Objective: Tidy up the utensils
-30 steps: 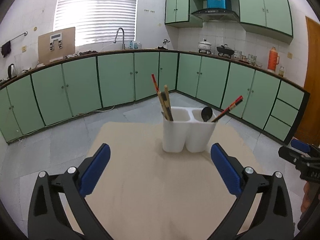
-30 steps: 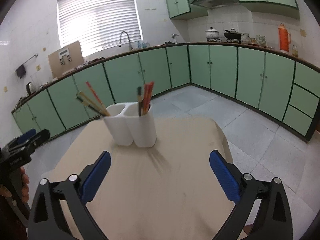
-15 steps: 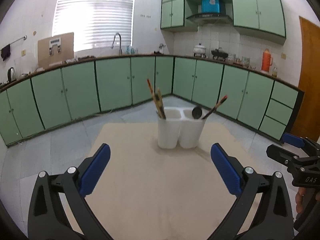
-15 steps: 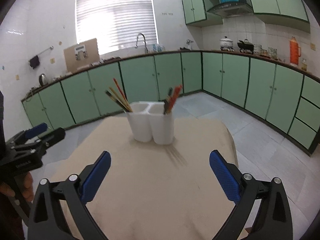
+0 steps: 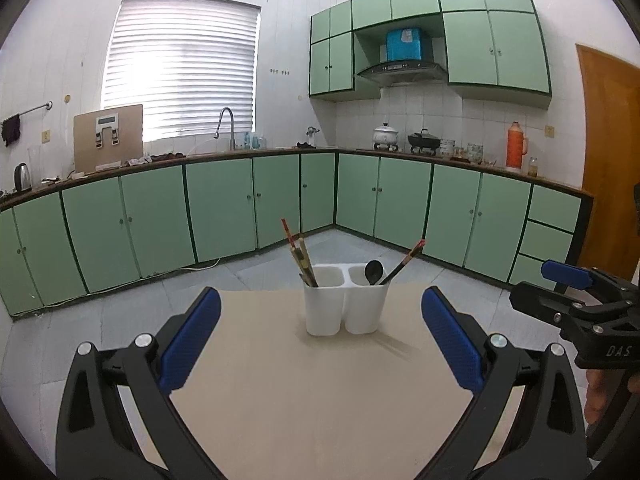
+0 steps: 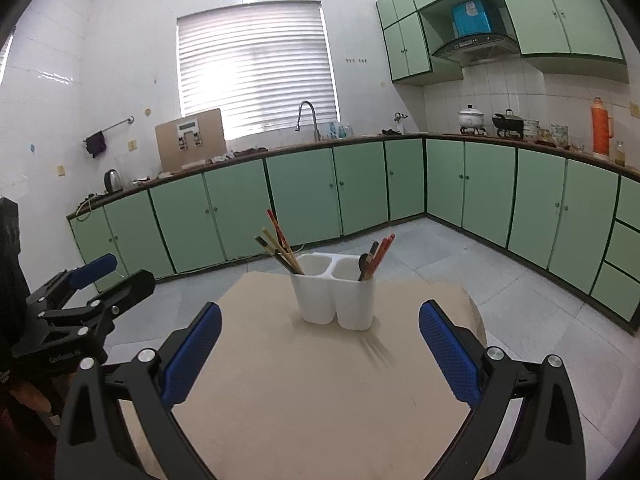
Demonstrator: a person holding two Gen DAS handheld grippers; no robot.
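Your left gripper and right gripper both gape wide, holding nothing. The white two-compartment utensil holder stands ahead of both, chopsticks and black spoon inside.

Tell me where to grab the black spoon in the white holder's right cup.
Grip the black spoon by its bowl, the only part above the holder rim, coming from above. The red chopstick leans right beside it, so close front-to-back.

One two-compartment white holder, one black spoon, several chopsticks, exact count unclear
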